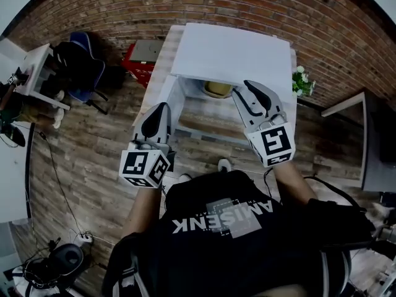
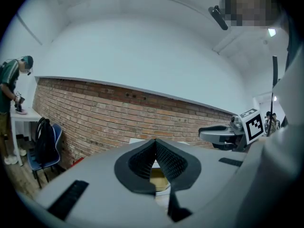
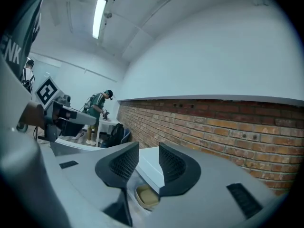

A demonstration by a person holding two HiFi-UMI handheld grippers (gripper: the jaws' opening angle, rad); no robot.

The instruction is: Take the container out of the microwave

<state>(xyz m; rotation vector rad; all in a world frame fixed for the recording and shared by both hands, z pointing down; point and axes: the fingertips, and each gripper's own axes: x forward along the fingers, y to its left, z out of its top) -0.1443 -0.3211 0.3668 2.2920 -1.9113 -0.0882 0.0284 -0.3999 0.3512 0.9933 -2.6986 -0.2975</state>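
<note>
A white microwave [image 1: 229, 54] stands on a wooden table [image 1: 204, 132], its door [image 1: 172, 98] swung open to the left. Inside sits a tan, round container [image 1: 218, 89], also seen low between the jaws in the right gripper view [image 3: 146, 196] and behind the jaws in the left gripper view [image 2: 160, 179]. My right gripper [image 1: 249, 86] hovers at the cavity's right front, just short of the container, jaws open with nothing between them [image 3: 148, 159]. My left gripper [image 1: 162, 109] is by the open door, shut and empty [image 2: 155, 145].
A red crate [image 1: 139, 64] and a blue chair with a black backpack [image 1: 83, 67] stand left of the table. A plant with white flowers [image 1: 301, 80] is at the microwave's right. A person [image 2: 12, 94] stands at a white desk [image 1: 31, 70]. Brick wall behind.
</note>
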